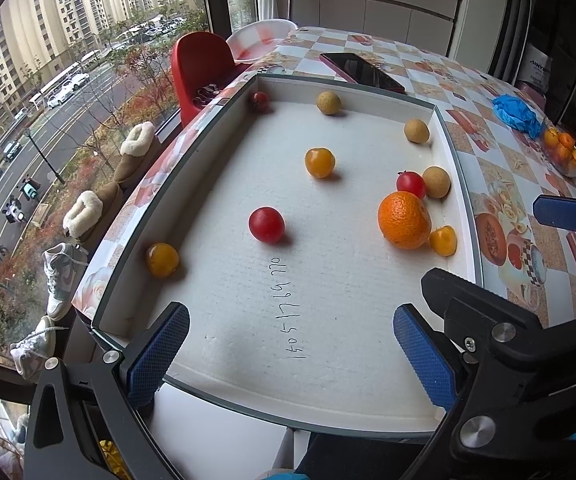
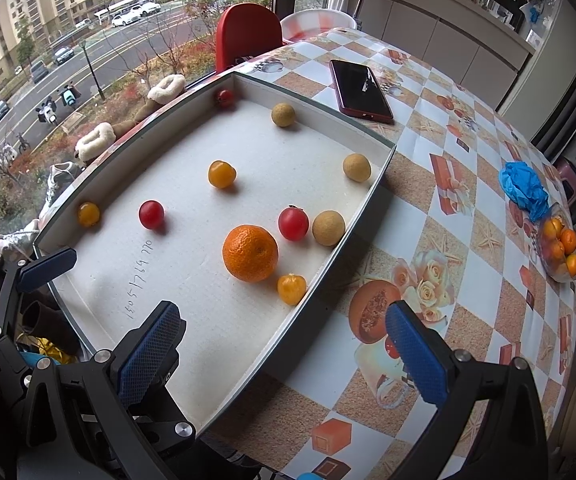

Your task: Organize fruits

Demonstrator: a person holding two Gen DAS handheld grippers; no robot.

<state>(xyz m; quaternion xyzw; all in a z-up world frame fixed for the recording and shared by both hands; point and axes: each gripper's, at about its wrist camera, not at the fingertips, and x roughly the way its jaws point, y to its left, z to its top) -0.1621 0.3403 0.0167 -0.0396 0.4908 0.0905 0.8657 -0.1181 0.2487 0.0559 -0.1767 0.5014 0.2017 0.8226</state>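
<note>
A shallow white foam tray lies on the table with loose fruit in it. A big orange sits near the tray's right wall, beside a red tomato and a small yellow fruit. Another red tomato lies mid-tray. Several tan longans and yellow fruits are scattered about. My left gripper is open and empty over the tray's near edge. My right gripper is open and empty, straddling the tray's right wall.
A phone lies beyond the tray. A blue crumpled glove and a bag of small oranges sit at the table's right. A red chair and a window are on the left.
</note>
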